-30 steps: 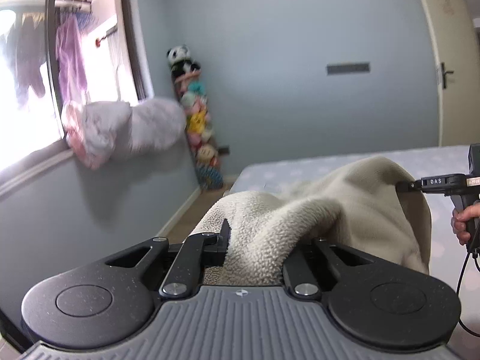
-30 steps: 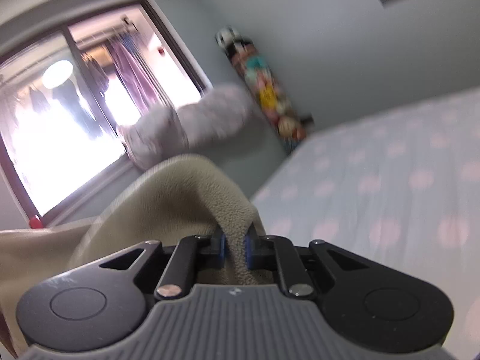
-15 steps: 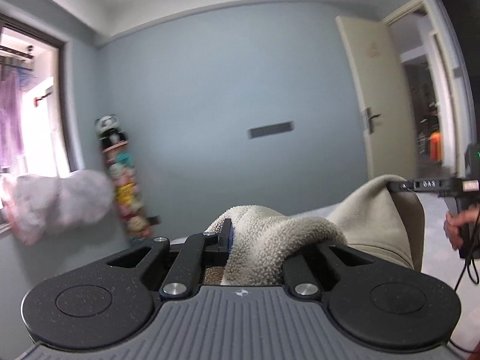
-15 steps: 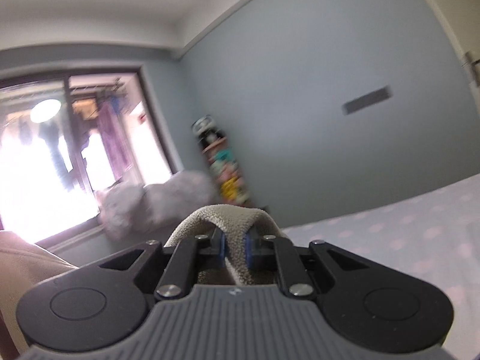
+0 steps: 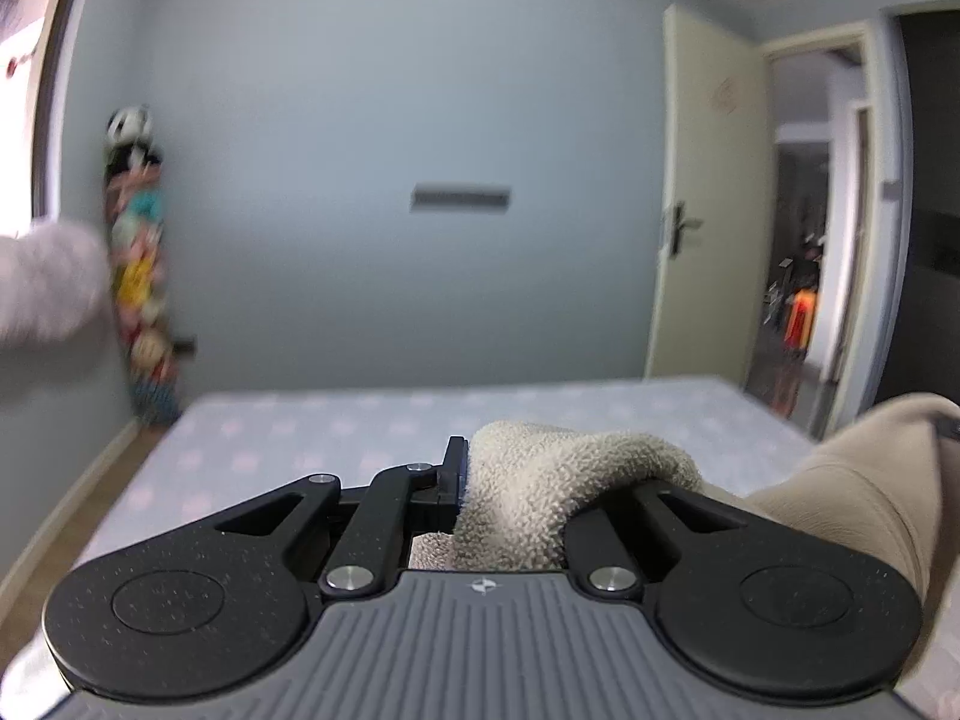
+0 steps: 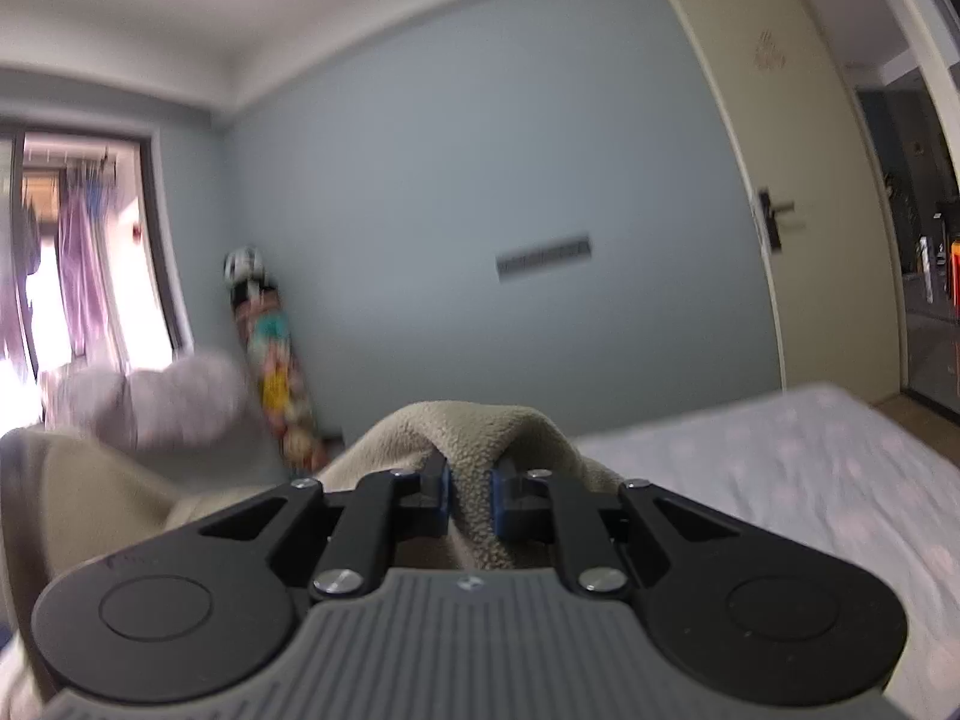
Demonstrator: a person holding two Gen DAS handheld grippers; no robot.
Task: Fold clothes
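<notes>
Both my tongs are level, raised above the bed (image 5: 372,420) and facing the blue wall (image 5: 390,120). Left tongs (image 5: 516,480): jaws closed down on a thick bunch of the beige fleece garment (image 5: 540,492); the near finger shows, the far one is buried under pile. Right tongs (image 6: 470,492): jaws nearly together, a narrow fold of the same garment pinched between the blue pads (image 6: 445,495). The garment hangs in the air between the two grips, its long axis running side to side; the fleecy lining faces up at each grip and the smooth outer face droops at the frame edges. Cannot tell which end is the collar. Open door (image 6: 798,180) on the right, window (image 6: 72,252) on the left.
</notes>
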